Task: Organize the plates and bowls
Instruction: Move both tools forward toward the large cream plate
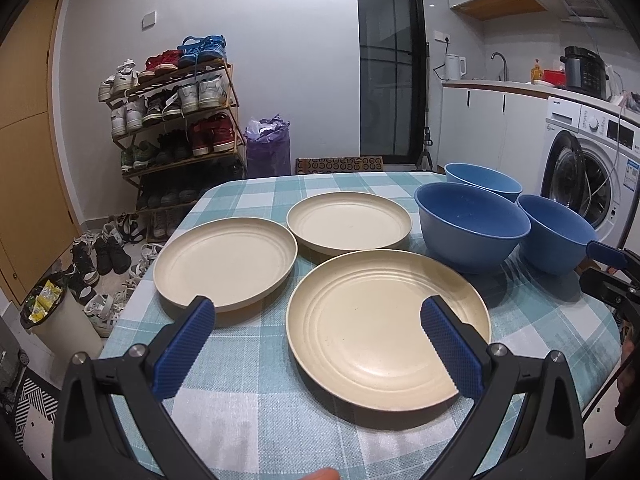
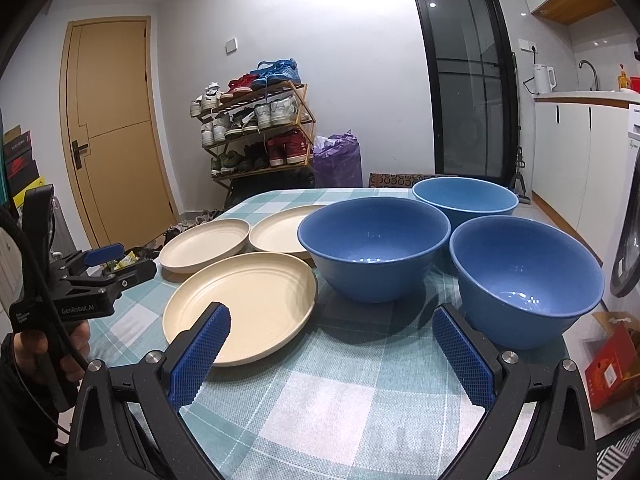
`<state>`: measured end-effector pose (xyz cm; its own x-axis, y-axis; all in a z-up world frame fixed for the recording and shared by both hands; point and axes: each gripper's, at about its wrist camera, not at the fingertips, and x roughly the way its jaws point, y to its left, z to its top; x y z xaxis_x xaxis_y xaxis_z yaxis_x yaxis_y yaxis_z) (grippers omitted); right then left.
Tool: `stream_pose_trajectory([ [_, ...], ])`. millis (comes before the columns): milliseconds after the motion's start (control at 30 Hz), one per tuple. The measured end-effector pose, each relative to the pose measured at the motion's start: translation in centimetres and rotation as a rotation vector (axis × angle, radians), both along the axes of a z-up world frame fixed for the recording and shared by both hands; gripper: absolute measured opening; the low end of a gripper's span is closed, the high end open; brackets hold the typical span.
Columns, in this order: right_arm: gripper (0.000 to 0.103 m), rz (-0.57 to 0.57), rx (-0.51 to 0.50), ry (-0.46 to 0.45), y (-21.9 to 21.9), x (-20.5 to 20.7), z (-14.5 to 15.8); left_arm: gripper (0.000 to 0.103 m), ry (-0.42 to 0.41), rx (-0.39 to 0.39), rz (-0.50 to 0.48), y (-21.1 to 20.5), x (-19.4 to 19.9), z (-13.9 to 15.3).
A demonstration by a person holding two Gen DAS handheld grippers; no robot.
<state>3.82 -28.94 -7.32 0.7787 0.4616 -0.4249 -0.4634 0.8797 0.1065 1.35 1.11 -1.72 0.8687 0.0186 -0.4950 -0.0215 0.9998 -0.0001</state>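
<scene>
Three cream plates lie apart on the checked tablecloth: a near plate (image 1: 380, 328) (image 2: 244, 300), a left plate (image 1: 224, 262) (image 2: 204, 244) and a far plate (image 1: 348, 220) (image 2: 280, 228). Three blue bowls stand upright to their right: a middle bowl (image 1: 472, 224) (image 2: 372, 248), a far lighter bowl (image 1: 484, 180) (image 2: 466, 200) and a right bowl (image 1: 556, 232) (image 2: 524, 280). My left gripper (image 1: 318, 312) is open and empty, hovering over the near plate's front edge. My right gripper (image 2: 332, 318) is open and empty in front of the middle and right bowls.
The table (image 1: 248, 400) has a rounded left edge. A shoe rack (image 1: 176, 120) and loose shoes stand beyond on the left. A washing machine (image 1: 588, 168) is at the right. A red box (image 2: 612, 360) sits on the floor at the right.
</scene>
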Motion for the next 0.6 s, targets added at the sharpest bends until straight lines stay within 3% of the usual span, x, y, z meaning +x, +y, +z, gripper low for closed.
stream_pose_trajectory([
  [600, 0.103, 0.007, 0.003, 0.009, 0.5, 2.7, 3.2, 0.103, 0.029, -0.078, 0.019, 2.1, 2.9, 0.9],
])
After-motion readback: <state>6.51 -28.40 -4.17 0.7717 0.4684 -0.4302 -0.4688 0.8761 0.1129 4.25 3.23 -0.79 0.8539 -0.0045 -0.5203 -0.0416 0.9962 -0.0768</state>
